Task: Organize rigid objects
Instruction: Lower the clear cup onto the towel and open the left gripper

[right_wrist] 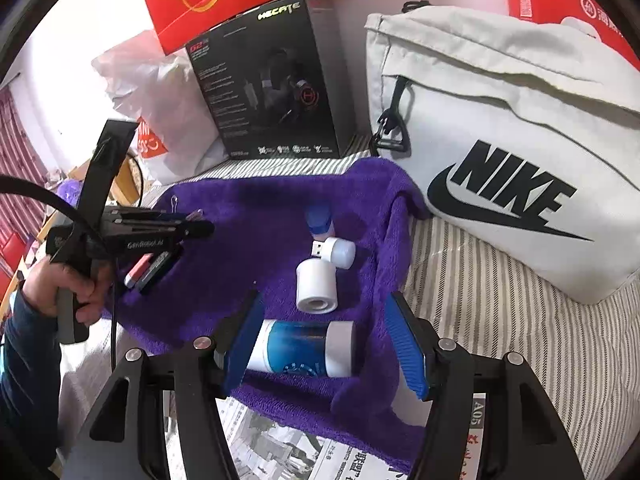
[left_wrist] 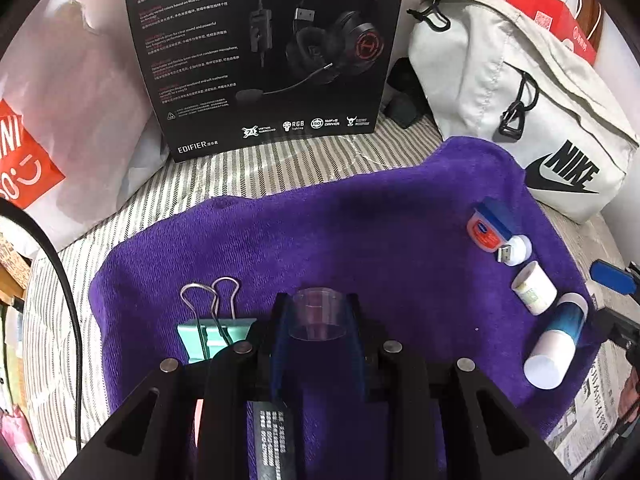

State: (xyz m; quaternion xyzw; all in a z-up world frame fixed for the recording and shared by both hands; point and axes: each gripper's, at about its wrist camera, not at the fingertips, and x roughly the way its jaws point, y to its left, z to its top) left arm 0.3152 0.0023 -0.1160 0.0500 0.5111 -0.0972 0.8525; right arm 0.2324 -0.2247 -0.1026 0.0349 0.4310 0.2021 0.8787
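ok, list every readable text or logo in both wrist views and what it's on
"NIKE" with swoosh: beige bag
"EDIFIER", "RGB", "7.1": black headset box, front bottom
"HECATE": the box top in the right wrist view
"GenRobot.AI": side of the left gripper
"A05": newspaper
"INI" fragment: red and white plastic bag
Too small or blurred: box feature paragraphs, red paper bag characters, tube and jar labels, newspaper body text.

My jaws wear ribbed blue pads (right_wrist: 408, 350) on black frames with silver screws (right_wrist: 446, 344); a black cable (right_wrist: 48, 196) trails behind, above my dark blue sleeve (right_wrist: 24, 360).
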